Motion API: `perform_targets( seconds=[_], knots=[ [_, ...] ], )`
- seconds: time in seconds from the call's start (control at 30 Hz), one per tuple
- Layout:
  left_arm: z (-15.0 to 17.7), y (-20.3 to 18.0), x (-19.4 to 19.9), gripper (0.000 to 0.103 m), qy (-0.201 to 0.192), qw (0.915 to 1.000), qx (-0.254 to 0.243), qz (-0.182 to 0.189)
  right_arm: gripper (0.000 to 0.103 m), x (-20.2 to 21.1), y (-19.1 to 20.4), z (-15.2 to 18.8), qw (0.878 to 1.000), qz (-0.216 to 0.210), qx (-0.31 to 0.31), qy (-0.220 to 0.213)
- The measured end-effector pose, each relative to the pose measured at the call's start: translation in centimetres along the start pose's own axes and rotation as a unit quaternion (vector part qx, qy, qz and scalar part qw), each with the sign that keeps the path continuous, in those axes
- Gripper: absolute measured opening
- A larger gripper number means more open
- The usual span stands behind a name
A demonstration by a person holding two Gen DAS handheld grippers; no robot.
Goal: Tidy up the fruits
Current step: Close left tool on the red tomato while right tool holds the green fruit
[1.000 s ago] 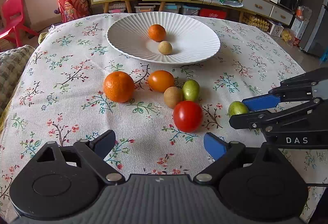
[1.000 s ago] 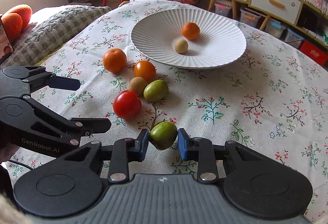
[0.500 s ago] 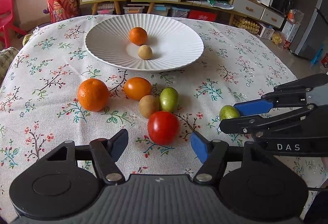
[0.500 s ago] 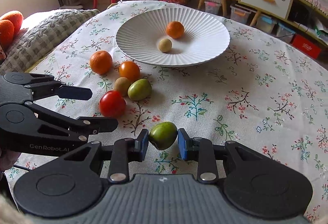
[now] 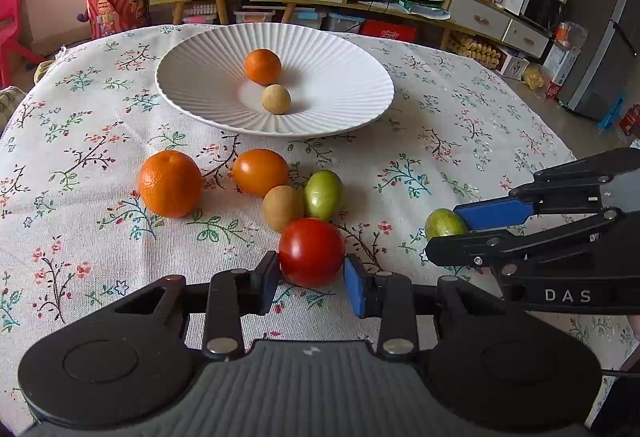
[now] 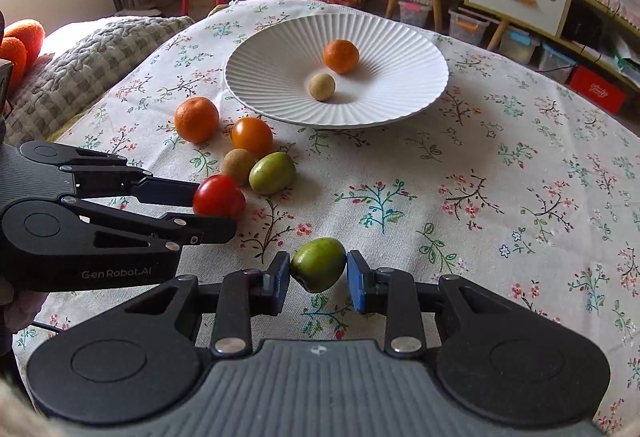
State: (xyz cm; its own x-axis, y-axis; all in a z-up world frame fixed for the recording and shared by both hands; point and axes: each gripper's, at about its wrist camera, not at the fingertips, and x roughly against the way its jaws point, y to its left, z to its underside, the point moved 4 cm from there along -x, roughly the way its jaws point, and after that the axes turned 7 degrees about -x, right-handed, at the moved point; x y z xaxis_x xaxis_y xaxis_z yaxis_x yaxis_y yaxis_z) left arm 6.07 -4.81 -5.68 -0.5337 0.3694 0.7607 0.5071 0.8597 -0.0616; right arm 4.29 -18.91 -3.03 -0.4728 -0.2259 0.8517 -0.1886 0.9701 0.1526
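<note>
Red tomato (image 5: pixel 311 252) near the table's front edge sits between the left gripper (image 5: pixel 311 283) pads, both touching — right gripper (image 6: pixel 318 279) clamps a green fruit (image 6: pixel 318 264), white plate (image 5: pixel 340 105) toward the far edge.

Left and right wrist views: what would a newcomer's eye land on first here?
Probably the two gripped fruits: the left gripper closed around the red tomato and the right gripper around a green fruit, both near the table's front edge. Behind them sits the big ribbed white plate, holding only a small orange and a tan ball-shaped fruit.
</note>
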Motion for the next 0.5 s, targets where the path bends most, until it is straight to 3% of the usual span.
perform_targets(
  seconds=[0.5],
  knots=[
    [-0.2,0.4,1.3,0.019,-0.006,0.9999,-0.006,-0.007,0.028,0.5,0.3,-0.9,1.000,-0.002,-0.002,-0.014]
  ],
)
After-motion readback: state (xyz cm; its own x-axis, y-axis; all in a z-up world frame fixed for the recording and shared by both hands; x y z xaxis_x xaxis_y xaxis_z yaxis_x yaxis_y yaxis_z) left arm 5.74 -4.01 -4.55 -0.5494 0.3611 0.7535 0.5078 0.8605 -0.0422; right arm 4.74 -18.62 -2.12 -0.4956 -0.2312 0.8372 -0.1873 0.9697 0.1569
